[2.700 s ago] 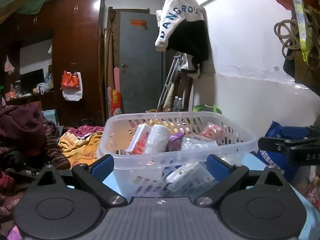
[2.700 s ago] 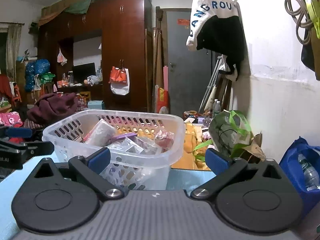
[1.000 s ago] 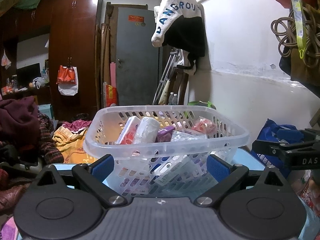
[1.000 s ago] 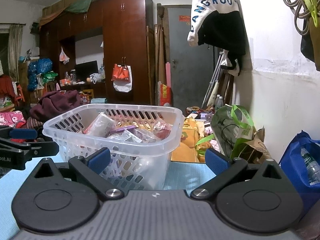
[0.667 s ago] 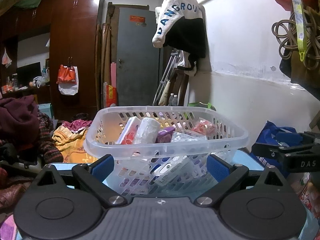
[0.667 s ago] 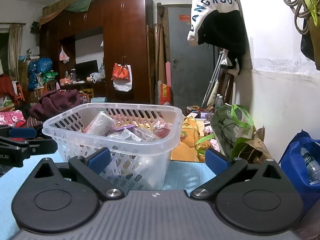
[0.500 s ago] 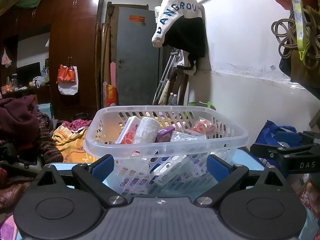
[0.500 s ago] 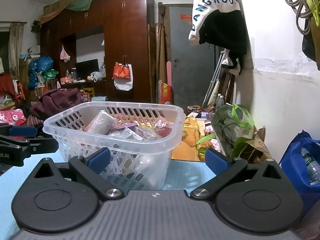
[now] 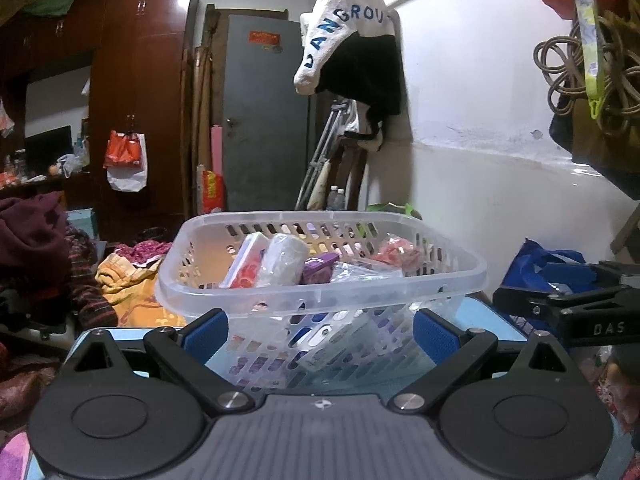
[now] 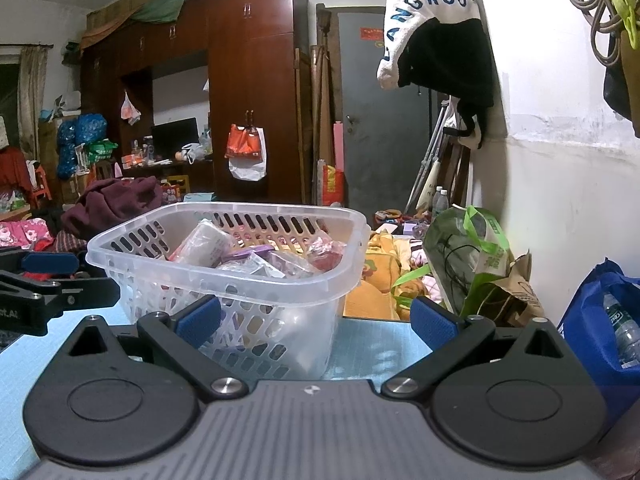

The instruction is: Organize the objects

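A clear plastic basket stands on a light blue mat, holding several small packets: a white roll, a pink-and-white pack, a purple item and a red packet. My left gripper is open, low in front of the basket's near wall, with nothing between its blue pads. My right gripper is open too, facing the basket's right corner. Each gripper shows at the edge of the other's view: right gripper, left gripper.
A blue bag with a water bottle stands right of the mat beside a green bag. Piled clothes lie to the left. A white-and-black jacket hangs on the wall; a dark wardrobe stands behind.
Both grippers have backed slightly away from the basket and stay open. The basket and its contents have not moved in the last second.
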Action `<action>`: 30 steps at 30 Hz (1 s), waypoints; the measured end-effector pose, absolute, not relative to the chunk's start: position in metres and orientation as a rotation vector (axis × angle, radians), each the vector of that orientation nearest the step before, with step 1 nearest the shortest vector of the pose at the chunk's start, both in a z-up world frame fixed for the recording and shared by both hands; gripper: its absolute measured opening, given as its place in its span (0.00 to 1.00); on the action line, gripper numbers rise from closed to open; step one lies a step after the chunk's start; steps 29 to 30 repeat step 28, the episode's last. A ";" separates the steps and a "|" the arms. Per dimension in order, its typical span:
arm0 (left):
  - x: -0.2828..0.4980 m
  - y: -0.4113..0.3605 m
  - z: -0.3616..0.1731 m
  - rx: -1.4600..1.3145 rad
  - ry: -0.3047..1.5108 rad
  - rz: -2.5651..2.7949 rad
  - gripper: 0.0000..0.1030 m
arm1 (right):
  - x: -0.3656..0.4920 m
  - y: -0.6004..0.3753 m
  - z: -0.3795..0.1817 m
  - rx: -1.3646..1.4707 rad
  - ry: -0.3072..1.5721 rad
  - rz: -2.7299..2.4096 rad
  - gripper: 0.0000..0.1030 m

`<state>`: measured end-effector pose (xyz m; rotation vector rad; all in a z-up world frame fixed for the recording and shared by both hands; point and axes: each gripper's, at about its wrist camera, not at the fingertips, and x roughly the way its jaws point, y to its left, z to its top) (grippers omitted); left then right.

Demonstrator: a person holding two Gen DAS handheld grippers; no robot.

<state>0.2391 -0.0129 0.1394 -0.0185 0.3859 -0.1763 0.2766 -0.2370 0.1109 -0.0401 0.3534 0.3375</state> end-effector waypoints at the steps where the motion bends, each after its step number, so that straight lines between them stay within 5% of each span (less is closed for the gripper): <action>1: 0.239 -0.013 0.139 -0.023 0.385 -0.177 0.97 | 0.277 -0.237 0.111 -0.041 0.354 0.338 1.00; 30: 0.246 -0.016 0.138 -0.015 0.390 -0.169 0.97 | 0.278 -0.240 0.103 -0.036 0.365 0.343 1.00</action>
